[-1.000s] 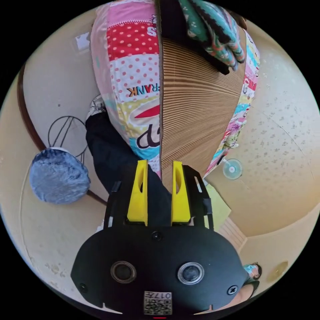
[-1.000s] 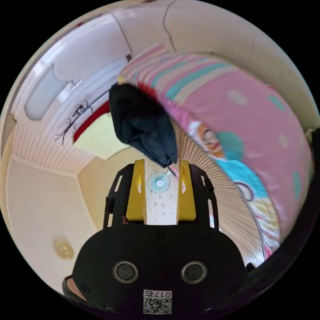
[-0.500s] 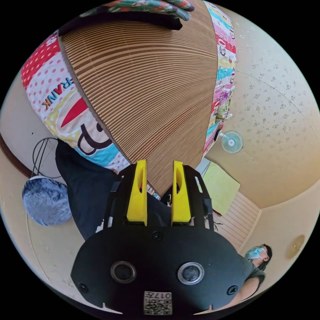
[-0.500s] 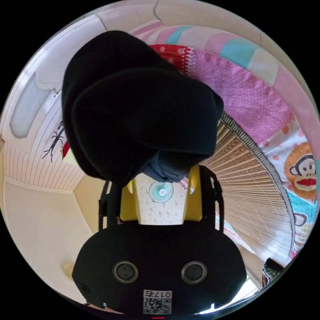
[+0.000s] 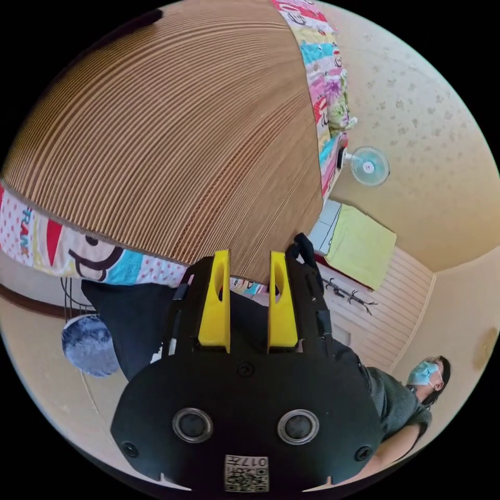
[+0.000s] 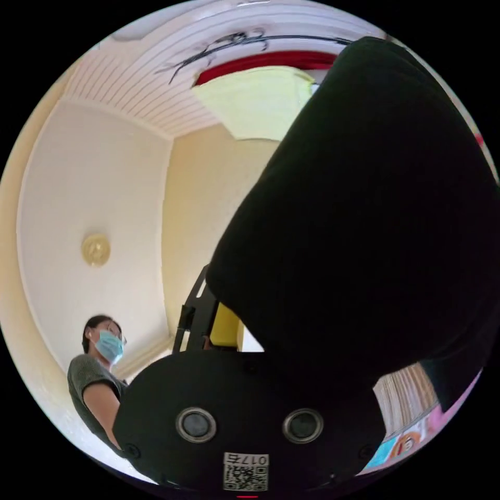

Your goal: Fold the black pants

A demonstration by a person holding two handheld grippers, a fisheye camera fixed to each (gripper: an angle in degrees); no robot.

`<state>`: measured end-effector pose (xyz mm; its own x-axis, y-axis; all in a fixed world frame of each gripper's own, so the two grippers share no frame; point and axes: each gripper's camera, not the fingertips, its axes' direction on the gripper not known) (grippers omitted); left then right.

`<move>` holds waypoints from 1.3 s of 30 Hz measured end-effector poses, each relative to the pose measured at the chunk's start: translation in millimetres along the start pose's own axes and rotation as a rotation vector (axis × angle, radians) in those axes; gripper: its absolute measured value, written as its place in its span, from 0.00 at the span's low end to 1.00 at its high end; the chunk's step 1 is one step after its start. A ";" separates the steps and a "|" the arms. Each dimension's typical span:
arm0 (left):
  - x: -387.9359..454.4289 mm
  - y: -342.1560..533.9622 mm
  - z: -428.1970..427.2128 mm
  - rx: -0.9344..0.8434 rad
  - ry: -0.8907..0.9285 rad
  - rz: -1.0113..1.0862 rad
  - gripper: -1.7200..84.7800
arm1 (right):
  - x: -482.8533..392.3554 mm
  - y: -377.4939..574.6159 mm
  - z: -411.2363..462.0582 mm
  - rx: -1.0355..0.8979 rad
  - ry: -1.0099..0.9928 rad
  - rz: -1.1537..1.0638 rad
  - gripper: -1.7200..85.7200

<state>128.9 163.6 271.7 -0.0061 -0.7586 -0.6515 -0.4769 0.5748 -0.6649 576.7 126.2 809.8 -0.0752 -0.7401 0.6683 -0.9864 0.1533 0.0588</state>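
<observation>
**Pants held above the mat, fold not yet begun**

Left tool: clenched on an edge of the pants. Dark cloth pinched between the yellow jaws, with the rest hanging to one side, past the quilt border. Tool raised off the striped mat, probably to keep the cloth clear of the surface until it can be spread out.

Right tool: state impossible to tell. One yellow jaw visible, the other buried under a bunched mass of the pants draped over the tool front and close to the lens. Both views tipped upward, taking in ceiling, wall and the person.

Judged stage: early. Garment gathered in a lump, no crease or flat layer formed.

Next move, as advice:
- Confirm the right-hand grasp before pulling.
- Draw the tools apart to stretch the cloth.
- Lower onto the mat.

Risk: slip from the hidden jaw, dropping one end in a heap.
</observation>
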 end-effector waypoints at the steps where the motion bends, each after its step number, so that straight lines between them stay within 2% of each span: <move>1: 8.1 -7.6 3.9 -0.018 -0.010 0.026 0.15 | -7.1 -1.2 4.9 -0.033 -0.006 -0.031 0.02; 7: 123.4 -71.8 66.3 -0.230 -0.065 0.356 0.15 | -91.3 14.8 57.3 -0.294 -0.166 -0.367 0.01; 11: 238.4 -91.5 131.6 -0.404 0.071 0.609 0.15 | -145.6 46.3 106.8 -0.530 -0.299 -0.607 0.01; 14: 322.0 -86.2 175.8 -0.520 0.214 0.764 0.16 | -155.0 78.4 151.8 -0.714 -0.456 -0.672 0.01; 17: 395.4 -76.8 195.6 -0.523 0.331 0.908 0.20 | -138.3 130.0 201.8 -0.907 -0.666 -0.640 0.01; 21: 444.9 -78.9 174.2 -0.346 0.528 1.043 0.24 | -90.8 232.6 261.9 -1.104 -0.933 -0.518 0.01; 26: 438.1 -92.6 139.5 -0.286 0.514 1.057 0.22 | -15.1 321.1 310.9 -1.151 -1.158 -0.300 0.01; 29: 434.0 -125.5 106.0 -0.259 0.523 1.024 0.19 | 0.0 336.4 339.5 -1.206 -1.122 -0.337 0.01; 34: 471.4 -172.4 57.8 -0.184 0.433 1.016 0.20 | -51.3 367.1 389.8 -1.428 -0.955 -0.624 0.01; 37: 463.6 -202.9 41.4 -0.178 0.424 0.929 0.23 | -91.7 433.3 418.0 -1.685 -0.824 -0.890 0.02; 39: 403.7 -225.8 25.7 -0.121 0.354 0.773 0.23 | -87.9 517.5 435.0 -1.917 -0.630 -1.066 0.02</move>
<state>256.7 -264.6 149.5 -0.6323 -0.2303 -0.7397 -0.3160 0.9484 -0.0252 9.3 -14.3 458.9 -0.1926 -0.9370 -0.2914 0.5262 -0.3493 0.7753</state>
